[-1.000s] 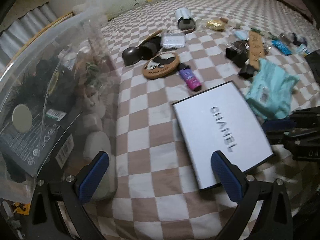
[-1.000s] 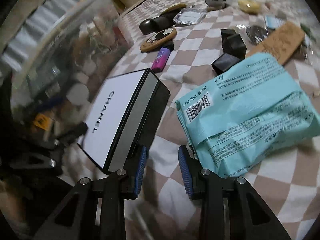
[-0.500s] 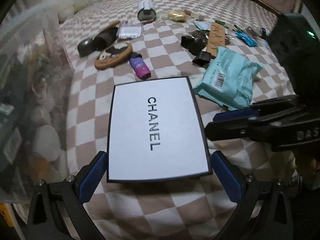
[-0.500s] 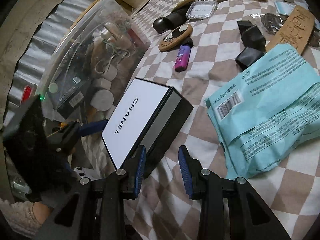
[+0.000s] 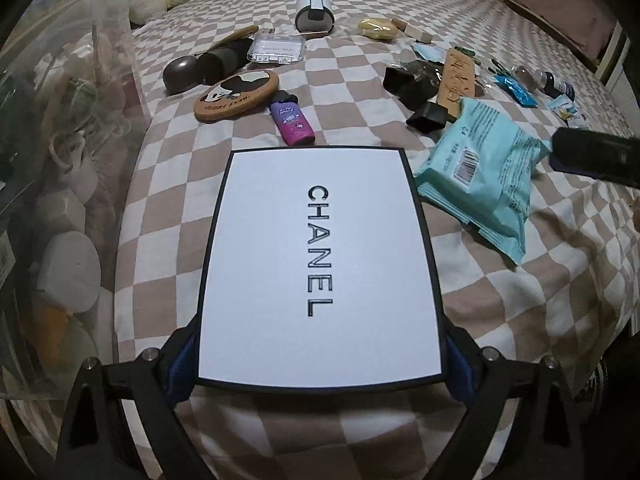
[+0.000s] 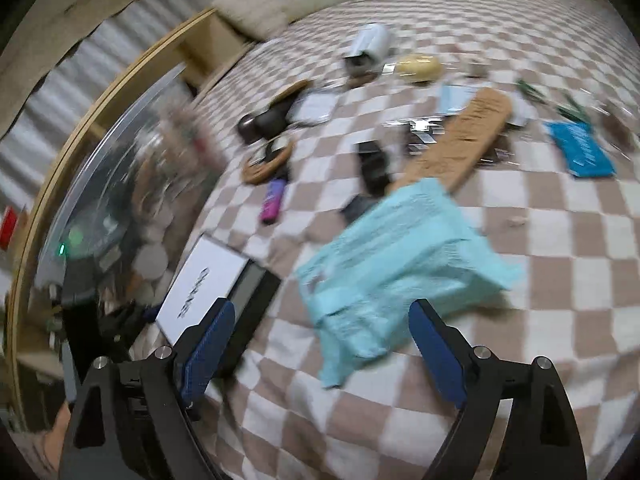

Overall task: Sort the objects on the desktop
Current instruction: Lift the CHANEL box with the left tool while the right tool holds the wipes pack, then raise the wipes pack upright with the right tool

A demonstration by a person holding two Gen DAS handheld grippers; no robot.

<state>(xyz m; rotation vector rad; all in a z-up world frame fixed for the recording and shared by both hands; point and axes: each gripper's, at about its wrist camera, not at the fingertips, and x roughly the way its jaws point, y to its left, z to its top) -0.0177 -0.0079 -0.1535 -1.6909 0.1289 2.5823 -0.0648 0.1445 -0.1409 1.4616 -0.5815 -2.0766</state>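
Observation:
A white Chanel box point(image 5: 320, 264) with a black rim lies on the checkered cloth, its near end between the fingers of my left gripper point(image 5: 320, 364), whose jaws stand wide on either side of it. Its pads are mostly hidden under the lid edge, so contact is unclear. My right gripper point(image 6: 320, 344) is open and empty above a teal tissue pack point(image 6: 400, 264); the view is blurred. The box also shows in the right wrist view point(image 6: 204, 284), at lower left. The teal pack lies right of the box in the left wrist view point(image 5: 480, 172).
A clear plastic bin point(image 5: 48, 184) full of items stands at the left. Behind the box lie a purple bottle point(image 5: 294, 120), a round cork coaster point(image 5: 236, 94), black cases point(image 5: 412, 86), a cork board point(image 5: 456, 76) and a white cylinder point(image 5: 316, 10).
My left gripper has swung round and moved forward, so the box's near end now sits between its fingers. My right gripper has opened wide and shifted right, over the teal pack.

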